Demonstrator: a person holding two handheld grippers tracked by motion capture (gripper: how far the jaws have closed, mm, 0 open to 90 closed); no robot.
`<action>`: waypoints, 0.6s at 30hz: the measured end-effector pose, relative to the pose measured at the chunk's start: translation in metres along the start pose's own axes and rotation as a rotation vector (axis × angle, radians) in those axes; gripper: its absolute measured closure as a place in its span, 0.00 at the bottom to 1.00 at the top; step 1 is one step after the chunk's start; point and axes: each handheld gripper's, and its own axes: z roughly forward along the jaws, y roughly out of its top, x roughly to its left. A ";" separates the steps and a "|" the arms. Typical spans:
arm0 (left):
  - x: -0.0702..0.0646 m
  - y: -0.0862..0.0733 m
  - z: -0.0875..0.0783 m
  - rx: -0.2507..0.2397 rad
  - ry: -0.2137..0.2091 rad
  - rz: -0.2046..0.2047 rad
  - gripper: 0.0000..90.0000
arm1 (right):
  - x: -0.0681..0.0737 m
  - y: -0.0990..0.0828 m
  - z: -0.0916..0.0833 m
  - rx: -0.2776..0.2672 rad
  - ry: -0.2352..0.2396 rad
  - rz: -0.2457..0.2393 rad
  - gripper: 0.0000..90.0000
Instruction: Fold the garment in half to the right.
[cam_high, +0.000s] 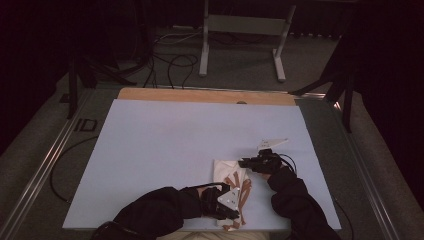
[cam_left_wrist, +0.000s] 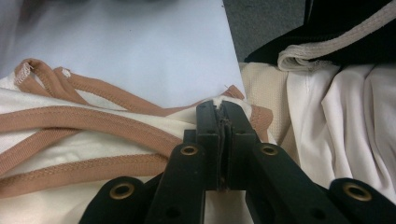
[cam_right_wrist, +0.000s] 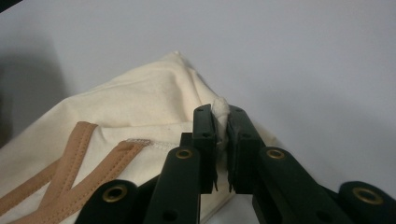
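A cream cloth bag (cam_high: 226, 172) with brown straps (cam_high: 245, 190) lies crumpled near the front of the pale table sheet (cam_high: 165, 145). My left gripper (cam_high: 234, 214) is at the bag's near end, by the table's front edge. In the left gripper view its jaws (cam_left_wrist: 220, 109) are shut on a brown-trimmed edge of the cloth (cam_left_wrist: 93, 144), with the straps (cam_left_wrist: 70, 119) lying to the left. My right gripper (cam_high: 244, 162) is at the bag's far right corner. In the right gripper view its jaws (cam_right_wrist: 220, 114) are shut on a bunched corner of the cream cloth (cam_right_wrist: 140, 107), beside a brown strap (cam_right_wrist: 74, 158).
The sheet covers a table with a wooden strip (cam_high: 205, 95) along its far edge. Beyond it on the floor stand a metal frame (cam_high: 240, 30) and loose cables (cam_high: 170, 62). The person's pale clothing (cam_left_wrist: 355, 107) sits just past the table's front edge.
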 end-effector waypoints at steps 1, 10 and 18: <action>0.000 0.000 0.000 0.001 -0.002 -0.003 0.98 | 0.000 0.000 0.000 0.000 0.000 0.005 0.93; 0.001 -0.002 0.003 -0.006 0.005 -0.014 0.98 | -0.001 0.002 0.000 -0.014 -0.015 -0.005 0.94; 0.003 0.000 0.004 -0.025 0.016 -0.041 0.98 | 0.000 0.012 0.002 -0.020 -0.021 -0.018 0.95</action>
